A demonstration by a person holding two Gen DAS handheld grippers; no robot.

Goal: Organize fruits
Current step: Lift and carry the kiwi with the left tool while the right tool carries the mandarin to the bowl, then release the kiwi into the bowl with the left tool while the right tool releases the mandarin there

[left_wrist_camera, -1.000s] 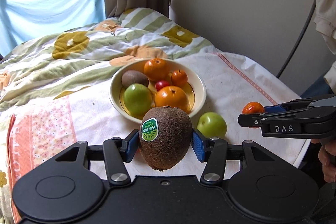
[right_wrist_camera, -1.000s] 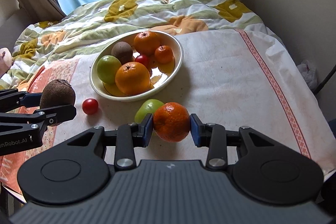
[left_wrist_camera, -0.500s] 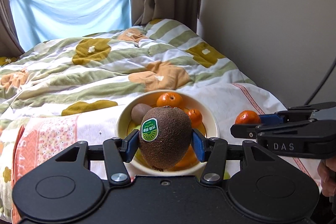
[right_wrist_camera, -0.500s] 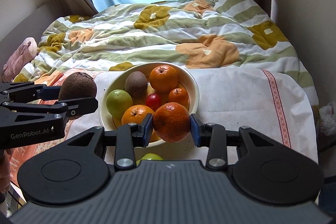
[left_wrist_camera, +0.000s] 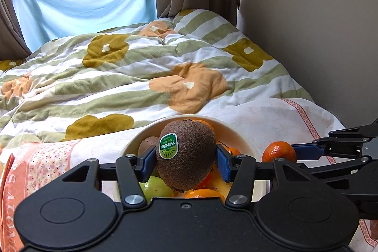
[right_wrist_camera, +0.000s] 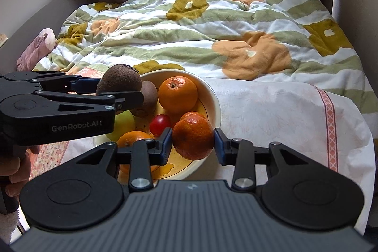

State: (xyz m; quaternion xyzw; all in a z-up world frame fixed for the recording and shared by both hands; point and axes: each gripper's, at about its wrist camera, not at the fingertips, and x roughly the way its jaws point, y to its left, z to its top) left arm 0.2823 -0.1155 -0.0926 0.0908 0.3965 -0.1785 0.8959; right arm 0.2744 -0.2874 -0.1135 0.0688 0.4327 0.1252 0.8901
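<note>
While both hands hang over the bowl, left gripper is clamped on a stickered kiwi above the bowl's left side. Right gripper is clamped on a mandarin above the right rim. Oranges, second kiwi, green apple, red tomato lie inside.

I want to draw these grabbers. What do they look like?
Both are black plastic. The left gripper and right gripper have blue pads, silver screws and round discs. White letters on the left gripper's side read GenRobot.AI.
</note>
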